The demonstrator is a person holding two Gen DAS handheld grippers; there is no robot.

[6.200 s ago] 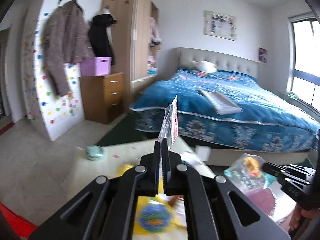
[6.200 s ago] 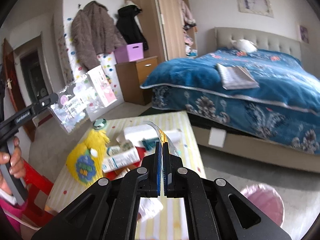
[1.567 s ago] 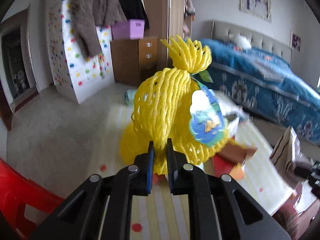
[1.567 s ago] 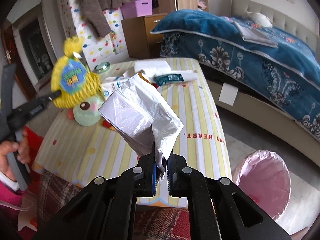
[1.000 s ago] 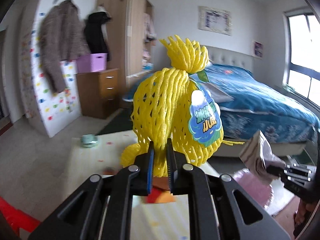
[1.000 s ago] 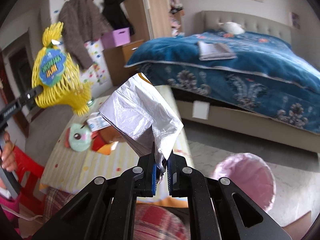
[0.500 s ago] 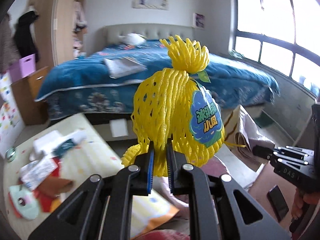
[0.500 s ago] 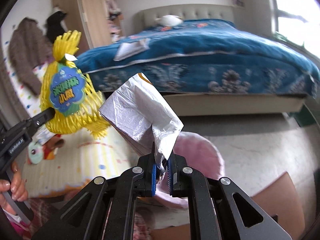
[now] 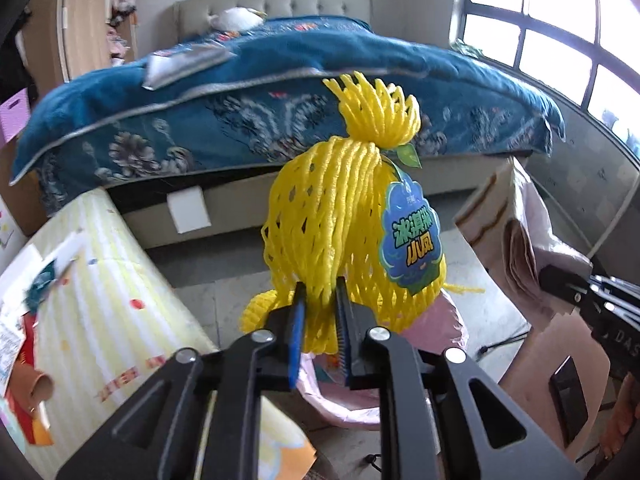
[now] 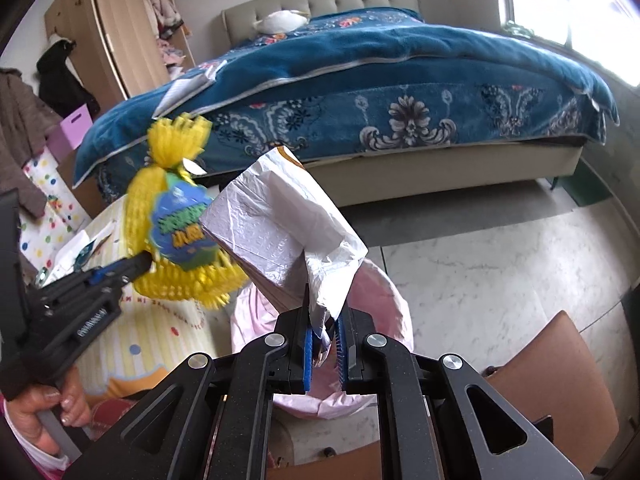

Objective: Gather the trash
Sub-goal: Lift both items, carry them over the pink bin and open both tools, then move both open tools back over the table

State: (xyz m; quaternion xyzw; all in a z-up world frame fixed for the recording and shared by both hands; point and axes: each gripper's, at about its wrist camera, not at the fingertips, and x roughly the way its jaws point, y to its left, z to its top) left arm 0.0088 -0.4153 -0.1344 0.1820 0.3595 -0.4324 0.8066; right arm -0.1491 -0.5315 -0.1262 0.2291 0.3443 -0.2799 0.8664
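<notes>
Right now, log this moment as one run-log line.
left gripper: jaws opening, yellow foam fruit net between them | right gripper: shut on white plastic wrapper | both above pink-lined trash bin

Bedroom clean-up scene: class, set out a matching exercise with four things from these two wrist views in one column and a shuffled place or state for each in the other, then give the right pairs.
Things
1. yellow foam net
2. white plastic bag
3. pink-lined bin
4. striped table

Places or states
A. standing on the floor, below both grippers
B. between the left gripper's opening jaws
C. beside the bed, litter on it
D. pinched in the right gripper

Pairs: 1-B, 2-D, 3-A, 4-C
</notes>
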